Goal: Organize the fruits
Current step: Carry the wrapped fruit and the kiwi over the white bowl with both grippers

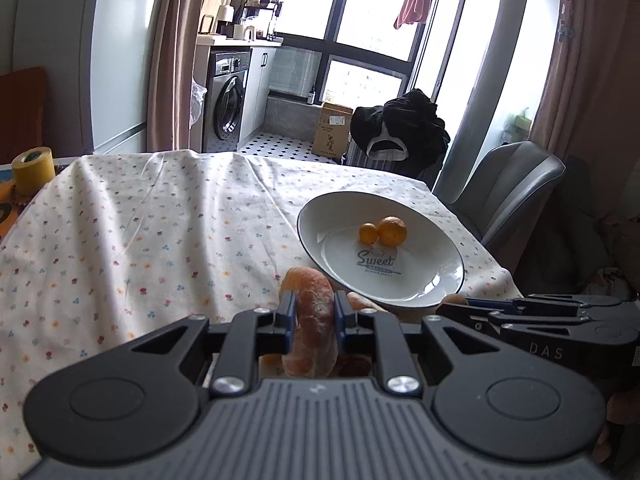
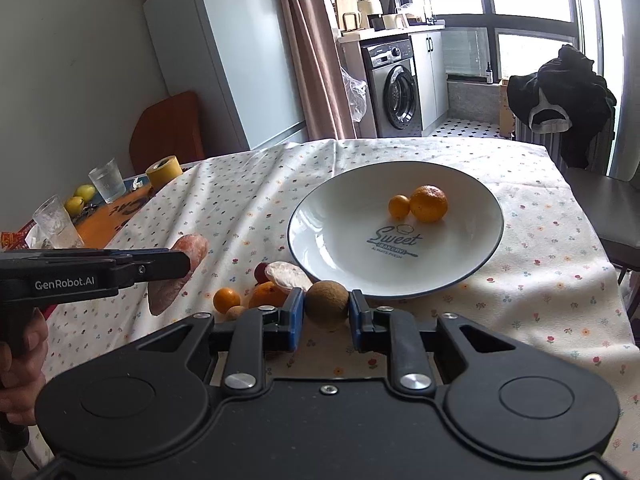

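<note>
We hold a long pinkish-orange sweet potato (image 1: pixel 314 320) clamped in the left gripper (image 1: pixel 314 314) and a round brown kiwi (image 2: pixel 327 301) in the right gripper (image 2: pixel 326 310); the white "Sweet" plate (image 2: pixel 340 264) lies just ahead, nearer the right.

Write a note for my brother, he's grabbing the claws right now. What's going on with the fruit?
Left claw: shut on a long pinkish-orange sweet potato, lifted off the tablecloth.
Right claw: shut on a brown kiwi, just in front of the plate.
Done: two oranges, one small and one bigger, sit on the plate.
Left: set both held pieces on the plate. Then fetch the pile by the plate's near edge: a small orange, a bigger orange fruit, a red one, a pale one and a little tan ball.
</note>
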